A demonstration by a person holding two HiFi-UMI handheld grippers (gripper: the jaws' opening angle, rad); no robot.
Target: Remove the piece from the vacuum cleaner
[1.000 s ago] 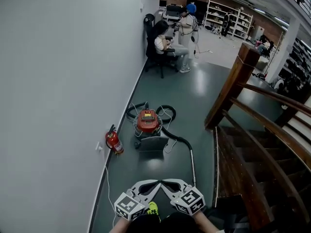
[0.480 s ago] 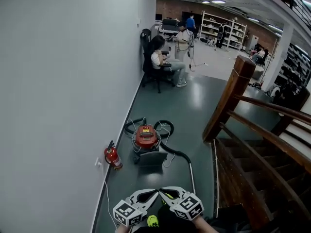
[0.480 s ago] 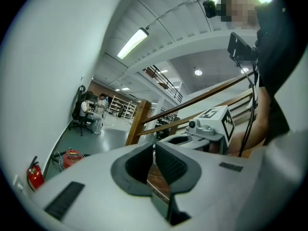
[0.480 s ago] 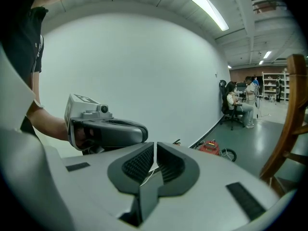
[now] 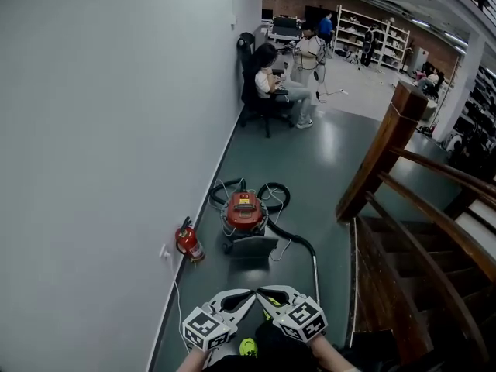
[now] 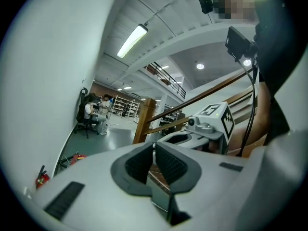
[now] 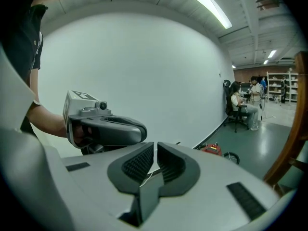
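Left hand-held gripper: clenched, the jaws pressed together with nothing between them; it is held low at the bottom of the head view and points inward toward the other one.
Right hand-held gripper: likewise clenched and empty; its tip sits just beside the left tip, and the two form a shallow V.
Left gripper view: ribbed pads are closed on each other, with the right hand-held gripper and its marker cube close behind them.
Right gripper view: ribbed pads are closed, and the left hand-held gripper is just beyond them, against the pale wall.
Vacuum cleaner: red canister standing on the dark green floor near the wall, well ahead of both tips and touched by neither.
Hose: black; it coils behind the canister and runs forward to a pale wand that lies along the floor toward the person.
Grey part: flat, boxy, on the floor just in front of the canister; whether it is attached cannot be told.
Fire extinguisher: red, at the foot of the wall, near the vacuum cleaner.
Staircase: wooden, to the right, with a thick post.
Seated person: on a chair by the wall, well beyond the vacuum cleaner.
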